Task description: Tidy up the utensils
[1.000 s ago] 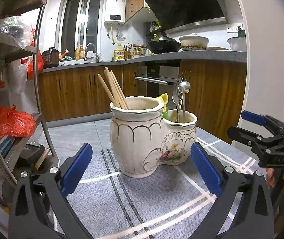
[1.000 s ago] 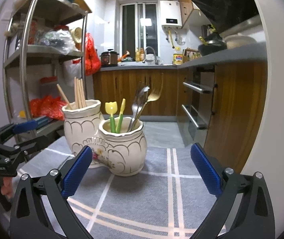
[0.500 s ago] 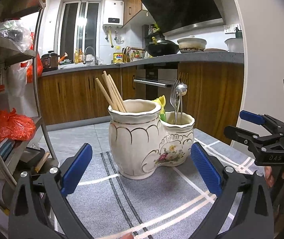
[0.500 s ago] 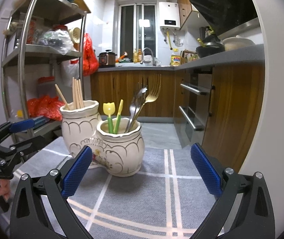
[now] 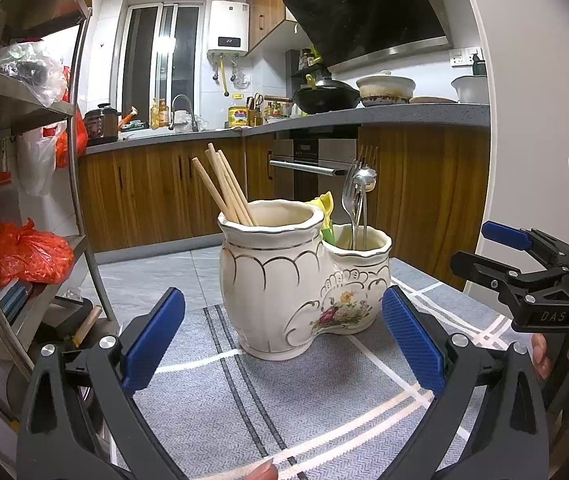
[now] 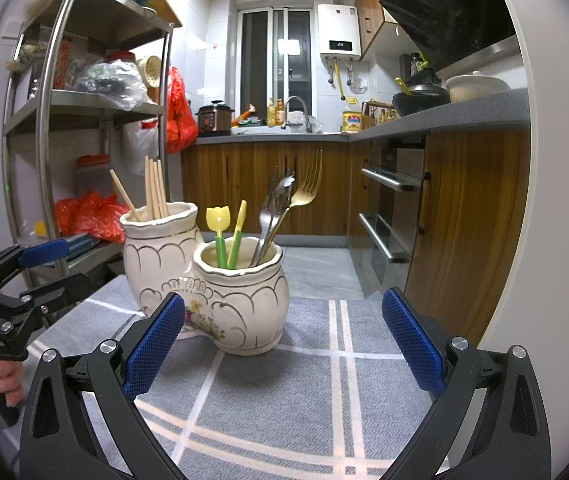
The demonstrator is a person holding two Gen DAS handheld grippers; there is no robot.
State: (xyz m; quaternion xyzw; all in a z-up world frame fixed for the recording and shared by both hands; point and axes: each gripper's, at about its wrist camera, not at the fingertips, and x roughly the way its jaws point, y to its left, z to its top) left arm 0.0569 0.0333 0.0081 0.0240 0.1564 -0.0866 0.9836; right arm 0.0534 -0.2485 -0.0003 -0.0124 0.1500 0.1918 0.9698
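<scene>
A cream double-pot ceramic holder [image 5: 300, 280] stands on a grey striped tablecloth [image 5: 224, 408]; it also shows in the right wrist view [image 6: 220, 284]. The taller pot holds wooden chopsticks [image 5: 224, 188] [image 6: 152, 192]. The lower pot holds metal forks and a spoon [image 5: 358, 200] [image 6: 288, 204] and two small yellow-green picks [image 6: 226, 232]. My left gripper [image 5: 282, 340] is open and empty, just in front of the holder. My right gripper [image 6: 282, 340] is open and empty, facing the holder from its other side. Each gripper shows in the other's view, the right one [image 5: 520, 276] and the left one [image 6: 20, 284].
A steel shelf rack [image 6: 56, 120] with bags stands at the left of the table. Wooden kitchen cabinets [image 6: 264, 188] and an oven [image 6: 392, 208] lie beyond. A white wall [image 5: 532, 80] is at the right.
Both grippers have drawn slightly nearer and lower toward the holder; the view shifted a little. Nothing was grasped or released.
</scene>
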